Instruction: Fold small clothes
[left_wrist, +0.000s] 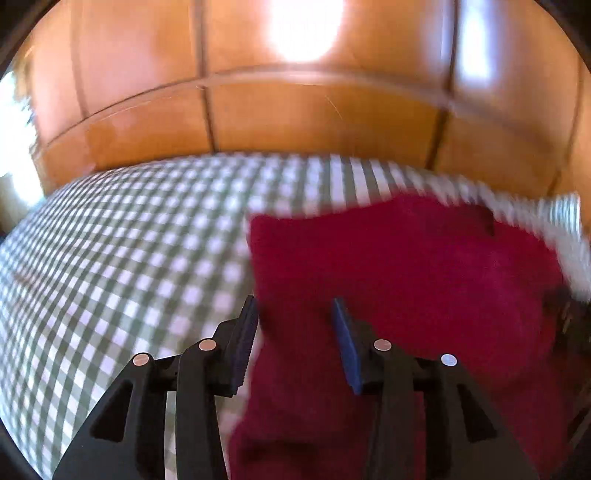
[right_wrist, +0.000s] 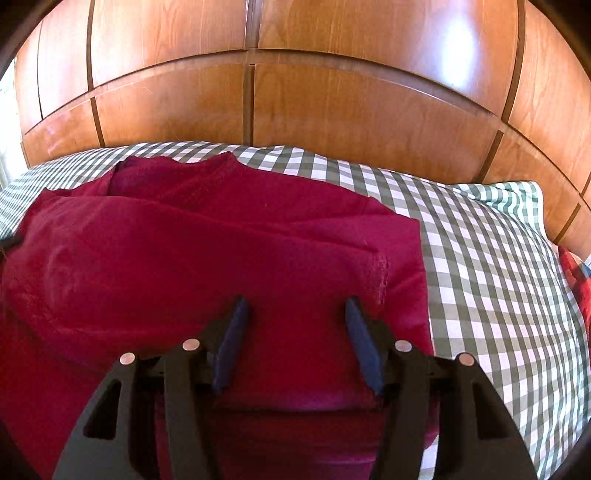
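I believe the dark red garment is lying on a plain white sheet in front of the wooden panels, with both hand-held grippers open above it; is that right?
Not quite: the sheet is green-and-white checked, not plain white, as the right wrist view shows clearly. The rest holds: the dark red garment lies on it before the wooden panels, with the right hand-held gripper and the left hand-held gripper open above it.

Both wrist views angled down, close over red garment (right_wrist: 207, 251); left blurred.

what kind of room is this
Probably a bedroom: a dark red knit garment lies on a bed covered in a green-and-white checked sheet, with a checked pillow against glossy wooden wardrobe-like panels.
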